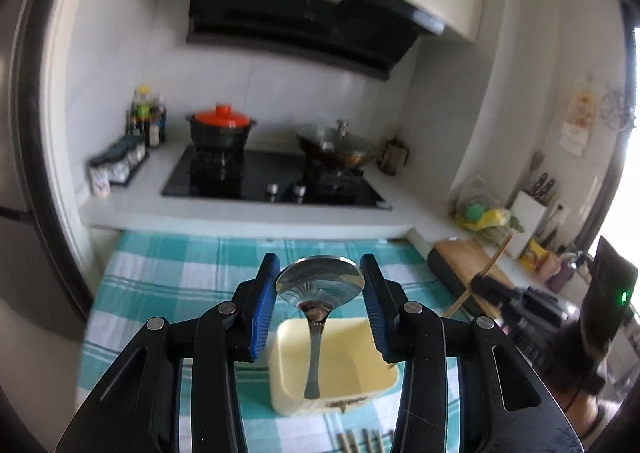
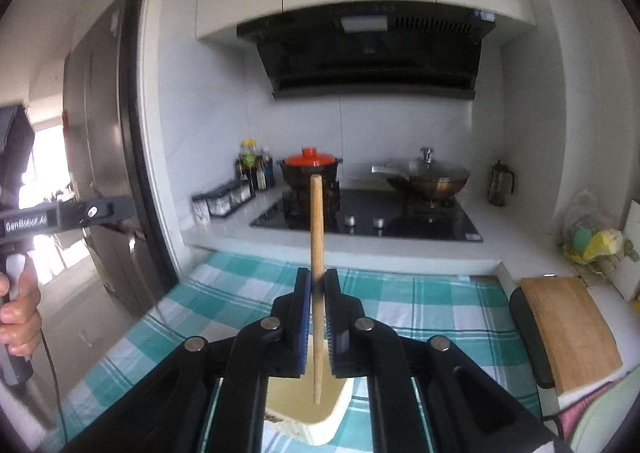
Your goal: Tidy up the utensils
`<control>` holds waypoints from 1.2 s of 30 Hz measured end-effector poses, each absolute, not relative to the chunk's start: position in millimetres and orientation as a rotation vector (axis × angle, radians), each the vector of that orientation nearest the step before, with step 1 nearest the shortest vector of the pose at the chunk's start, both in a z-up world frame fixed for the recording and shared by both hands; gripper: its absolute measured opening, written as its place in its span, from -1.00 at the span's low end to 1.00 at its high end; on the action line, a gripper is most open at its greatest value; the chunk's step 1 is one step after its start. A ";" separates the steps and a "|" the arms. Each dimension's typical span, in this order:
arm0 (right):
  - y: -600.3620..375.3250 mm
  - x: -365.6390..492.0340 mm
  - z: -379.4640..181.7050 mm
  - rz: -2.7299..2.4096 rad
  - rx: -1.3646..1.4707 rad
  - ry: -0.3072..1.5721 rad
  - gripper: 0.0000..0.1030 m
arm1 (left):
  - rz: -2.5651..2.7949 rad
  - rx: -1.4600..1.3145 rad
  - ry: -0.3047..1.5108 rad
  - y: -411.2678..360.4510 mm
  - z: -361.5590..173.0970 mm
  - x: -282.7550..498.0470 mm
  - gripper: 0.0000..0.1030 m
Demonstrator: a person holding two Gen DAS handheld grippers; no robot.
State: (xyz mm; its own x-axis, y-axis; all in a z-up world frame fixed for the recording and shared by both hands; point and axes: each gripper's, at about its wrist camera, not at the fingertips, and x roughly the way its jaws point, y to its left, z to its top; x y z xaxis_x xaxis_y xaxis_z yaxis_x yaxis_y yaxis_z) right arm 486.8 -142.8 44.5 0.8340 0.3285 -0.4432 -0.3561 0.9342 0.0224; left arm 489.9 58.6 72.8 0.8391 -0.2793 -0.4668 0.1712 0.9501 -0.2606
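Pretty clearly a home kitchen: black range hood [image 2: 366, 53] over a gas hob [image 2: 368, 215], red-lidded pot [image 2: 311, 167], lidded wok [image 2: 424, 175], condiment bottles [image 2: 256, 167], wooden cutting board [image 2: 568, 329].

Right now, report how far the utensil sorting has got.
Done: a spoon stands in the yellow box, the open left gripper around its bowl without touching it. In hand: the right gripper clamps a wooden stick above the box. Left: several utensils lie on the checked cloth.
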 end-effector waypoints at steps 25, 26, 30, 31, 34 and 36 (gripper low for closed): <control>-168.0 484.1 -49.3 0.413 0.030 0.827 -0.45 | -0.236 -0.108 0.907 60.6 -52.0 469.6 0.25; -175.2 468.5 -52.3 0.413 0.024 0.830 -0.42 | -0.228 -0.080 0.911 68.9 -56.0 447.4 0.37; -213.4 385.5 -89.9 0.323 -0.081 0.836 -0.25 | -0.146 -0.033 0.944 106.3 -98.6 349.4 0.59; -223.1 364.9 -105.0 0.279 -0.111 0.838 -0.25 | -0.106 -0.046 0.962 116.1 -119.1 322.2 0.59; -251.7 319.2 -151.8 0.145 -0.121 0.882 -0.25 | -0.017 -0.117 1.002 132.6 -162.7 278.7 0.59; -264.3 300.0 -180.0 0.068 -0.125 0.910 -0.25 | 0.047 -0.143 1.012 137.7 -187.2 264.8 0.59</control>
